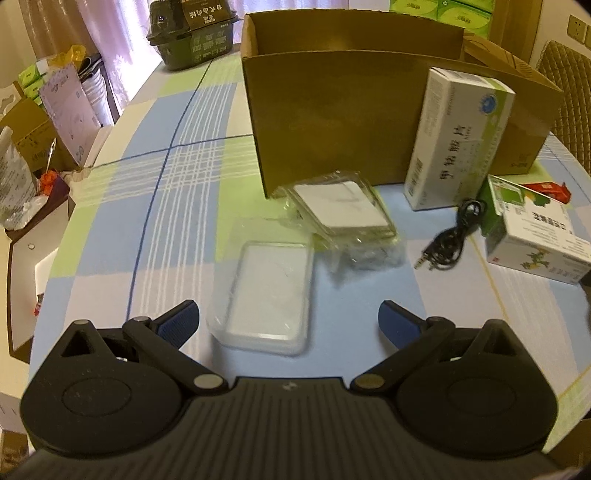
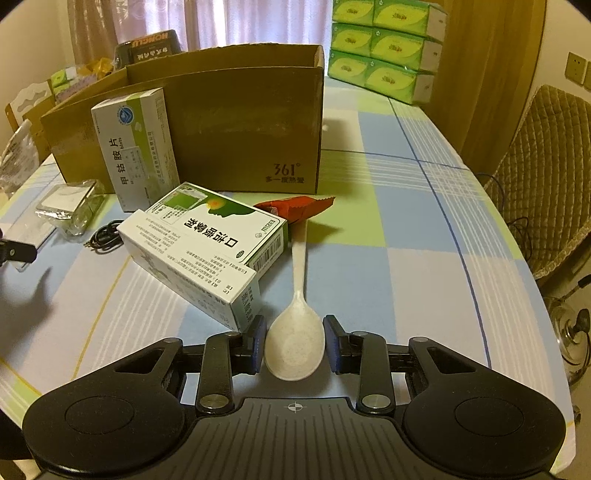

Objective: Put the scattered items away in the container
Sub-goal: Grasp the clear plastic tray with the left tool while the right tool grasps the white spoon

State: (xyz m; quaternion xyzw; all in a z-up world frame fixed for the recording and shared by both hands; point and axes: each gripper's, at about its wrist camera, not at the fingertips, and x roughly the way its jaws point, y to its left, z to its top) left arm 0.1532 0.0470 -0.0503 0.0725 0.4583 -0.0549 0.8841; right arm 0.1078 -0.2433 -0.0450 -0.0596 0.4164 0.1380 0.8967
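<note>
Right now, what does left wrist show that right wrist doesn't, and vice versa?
Left wrist only: the flat clear case between the open left gripper.
Right wrist only: the spoon, bowl between the open right gripper, and the tissue packs.
Both: cardboard box, upright medicine box, lying medicine box, black cable, red packet.

Dim, warm light is filtering through the curtains (image 2: 221, 22); fisheye bending is curving the edges, and the left view is blurring slightly.

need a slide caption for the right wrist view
Open right gripper straddles a white spoon's bowl, beside a medicine box before the cardboard box.
</note>
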